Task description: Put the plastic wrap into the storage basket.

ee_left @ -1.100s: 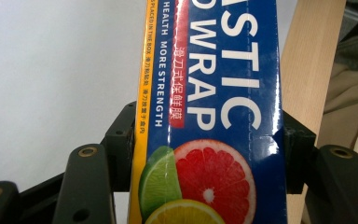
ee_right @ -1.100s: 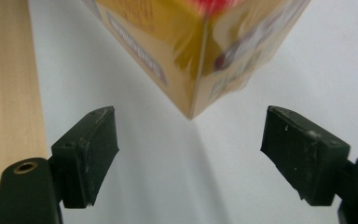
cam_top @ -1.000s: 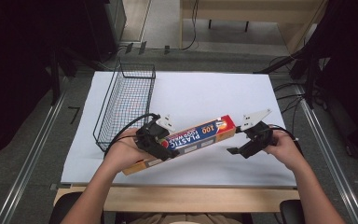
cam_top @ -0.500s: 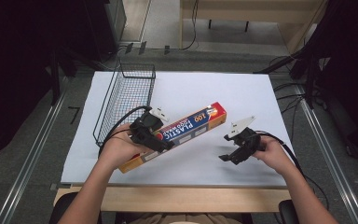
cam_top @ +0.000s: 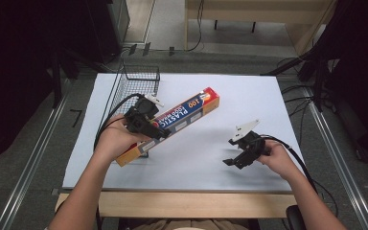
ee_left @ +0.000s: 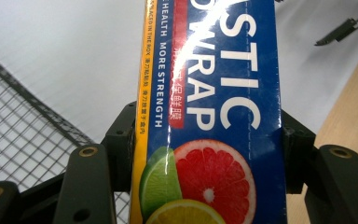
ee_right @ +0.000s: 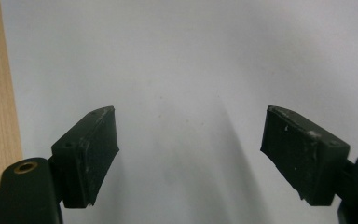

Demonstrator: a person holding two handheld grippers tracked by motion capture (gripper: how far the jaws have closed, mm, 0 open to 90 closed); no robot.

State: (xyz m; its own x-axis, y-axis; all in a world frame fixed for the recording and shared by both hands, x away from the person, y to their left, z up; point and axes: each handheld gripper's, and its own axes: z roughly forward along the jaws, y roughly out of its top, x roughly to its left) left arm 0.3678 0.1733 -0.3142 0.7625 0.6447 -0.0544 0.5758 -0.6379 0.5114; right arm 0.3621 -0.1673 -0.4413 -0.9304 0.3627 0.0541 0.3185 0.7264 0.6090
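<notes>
Clamping plastic wrap box (cam_top: pixel 172 123) mid-air

A wooden table (cam_top: pixel 191 205) fills the middle of the high view, its pale front edge bare along the bottom. A large white paper sheet (cam_top: pixel 249 105) covers nearly all of it. A black wire mesh basket (cam_top: pixel 136 86) stands on the sheet at its upper left corner
</notes>
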